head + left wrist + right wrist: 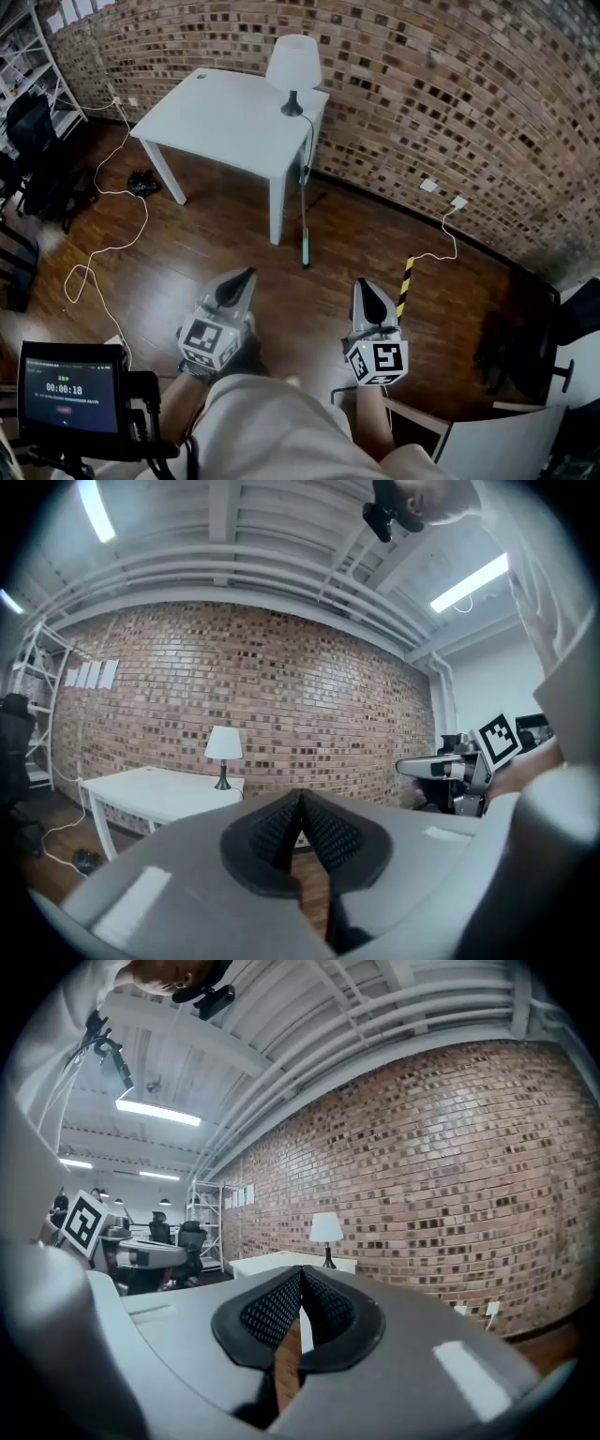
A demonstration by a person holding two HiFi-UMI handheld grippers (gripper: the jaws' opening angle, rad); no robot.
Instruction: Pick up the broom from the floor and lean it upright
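The broom (pixel 305 217) is a thin pole with a teal end on the floor. It stands nearly upright against the front corner of the white table (pixel 225 122). My left gripper (pixel 246 277) and right gripper (pixel 364 286) hover side by side over the wooden floor, well short of the broom. They point toward the table. Both are shut with nothing between the pads, as the left gripper view (pixel 301 799) and the right gripper view (pixel 301 1272) also show.
A white lamp (pixel 293 70) stands on the table by the brick wall. A white cable (pixel 108 239) loops over the floor at left, another (pixel 441 248) runs to wall sockets at right. A yellow-black striped bar (pixel 405 286) rises beside my right gripper. Office chairs (pixel 37 159) stand at the left.
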